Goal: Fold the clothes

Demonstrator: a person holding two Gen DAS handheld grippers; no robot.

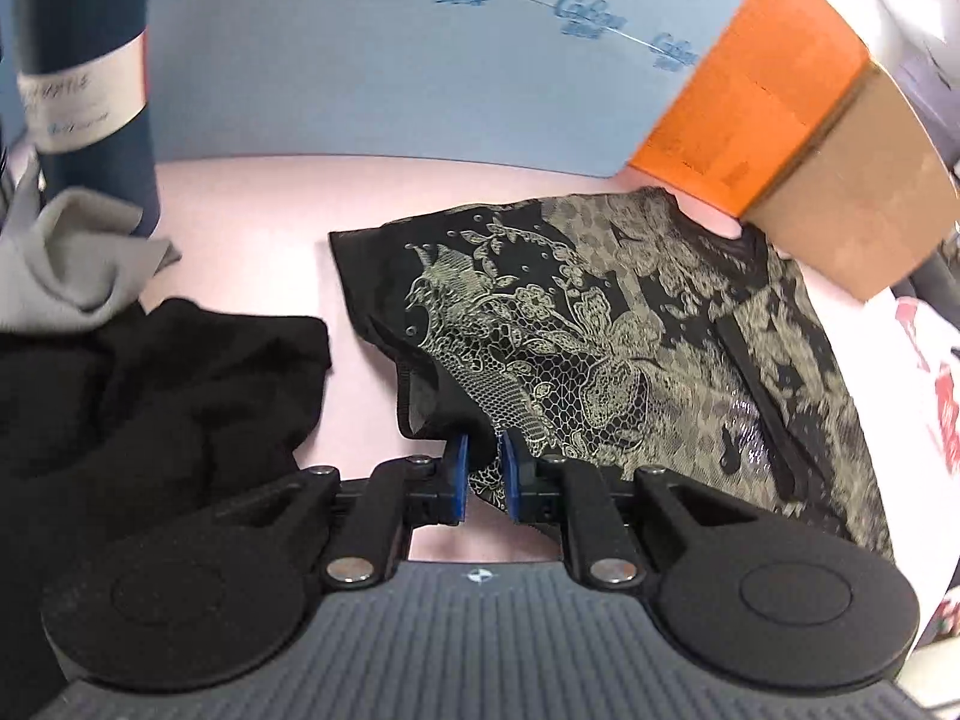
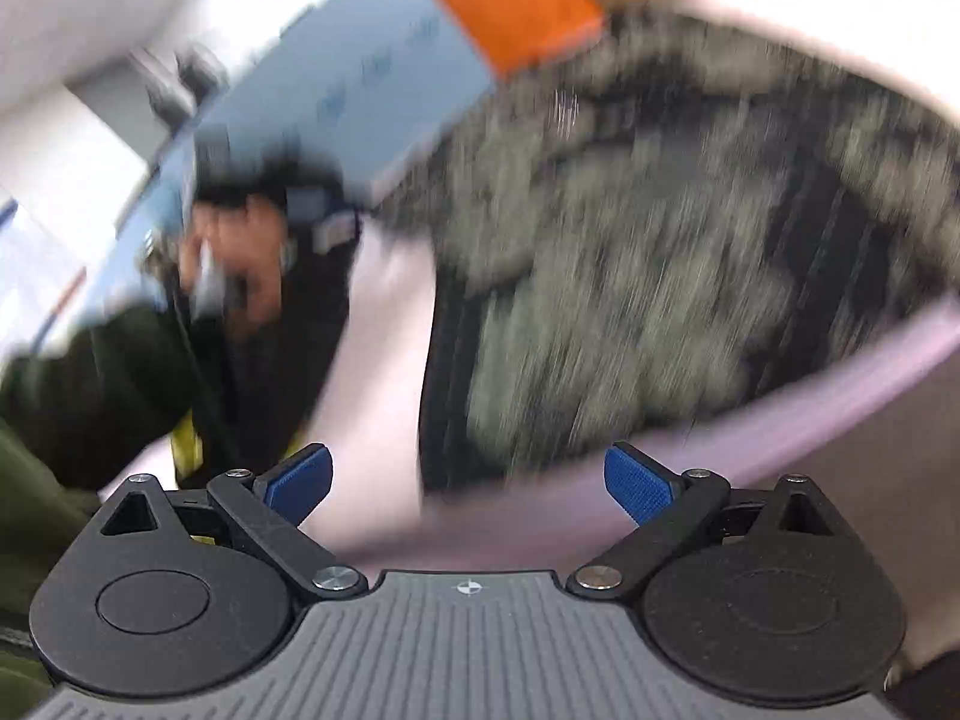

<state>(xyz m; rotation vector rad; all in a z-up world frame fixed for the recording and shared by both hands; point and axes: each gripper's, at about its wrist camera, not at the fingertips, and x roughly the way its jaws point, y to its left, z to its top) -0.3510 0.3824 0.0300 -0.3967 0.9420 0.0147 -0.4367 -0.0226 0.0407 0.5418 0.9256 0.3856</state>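
On the table (image 1: 252, 210), patterned top (image 1: 600, 330) seemingly runs diagonally.

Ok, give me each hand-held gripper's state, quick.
Left hand-held gripper: shut on an edge of the patterned black garment.
Right hand-held gripper: open, holding nothing, above the pink table.

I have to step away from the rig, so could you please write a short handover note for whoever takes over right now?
Left gripper: shut on the near edge of the patterned garment.
Right gripper: open, empty, above the table near the garment's edge; that view is blurred.
Garment lies spread on the pink table, by the orange box.
Black garment and grey cloth lie crumpled to the left.
Done: one edge gripped.
Left: all the folding.
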